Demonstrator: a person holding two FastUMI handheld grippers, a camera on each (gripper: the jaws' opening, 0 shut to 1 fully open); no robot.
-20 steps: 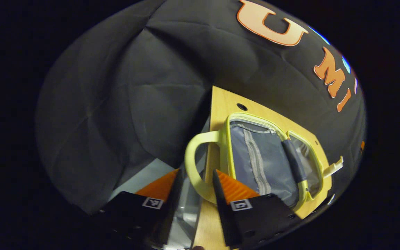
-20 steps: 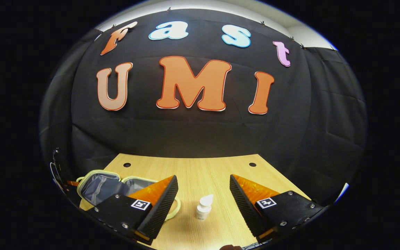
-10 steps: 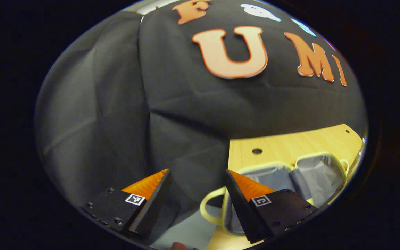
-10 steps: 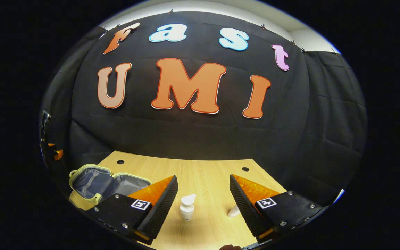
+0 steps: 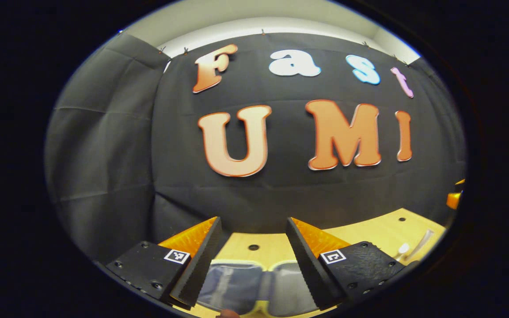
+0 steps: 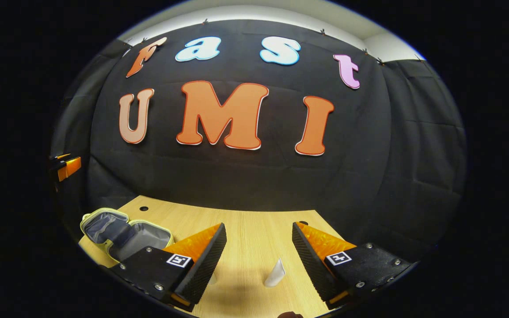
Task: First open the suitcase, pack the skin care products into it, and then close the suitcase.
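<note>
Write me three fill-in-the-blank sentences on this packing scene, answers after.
1. The suitcase lies ___ on the table, its grey lining showing.
2. The right gripper has its jaws ___.
3. The white tube lies on the ___, outside the suitcase.

Missing words: open; open; table

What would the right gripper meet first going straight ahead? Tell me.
Probably the small white tube lying on the light wooden table, between the open right gripper's fingers and slightly right of centre. Depth is unclear; a higher path reaches the black cloth wall.
</note>
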